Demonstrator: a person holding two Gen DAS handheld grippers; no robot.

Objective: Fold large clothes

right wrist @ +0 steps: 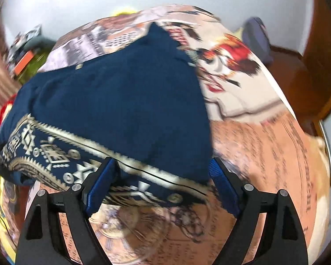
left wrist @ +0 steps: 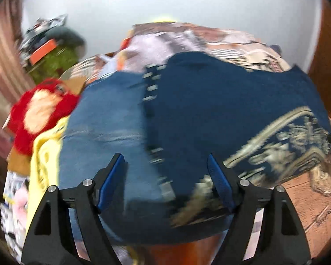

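A large navy garment (left wrist: 220, 114) with a cream and gold patterned border (left wrist: 298, 137) lies spread on the bed. A lighter denim-blue piece (left wrist: 103, 123) lies along its left side. In the left wrist view my left gripper (left wrist: 165, 155) hovers open over the seam between the two blues, its pads clear of the cloth. In the right wrist view the same navy garment (right wrist: 125, 92) fills the middle. My right gripper (right wrist: 161, 159) stands open over its patterned hem (right wrist: 55, 154), near the hem's right corner, and nothing is pinched. Both views are motion-blurred.
The bed carries a printed orange and cream sheet (right wrist: 264, 154). A red plush toy (left wrist: 39, 110) and a yellow cloth (left wrist: 44, 159) lie at the garment's left. Green and orange clutter (left wrist: 53, 57) sits at the back left. Wooden furniture (right wrist: 320, 55) stands at the right, and a bluish cushion (right wrist: 257, 35) lies at the bed's far right.
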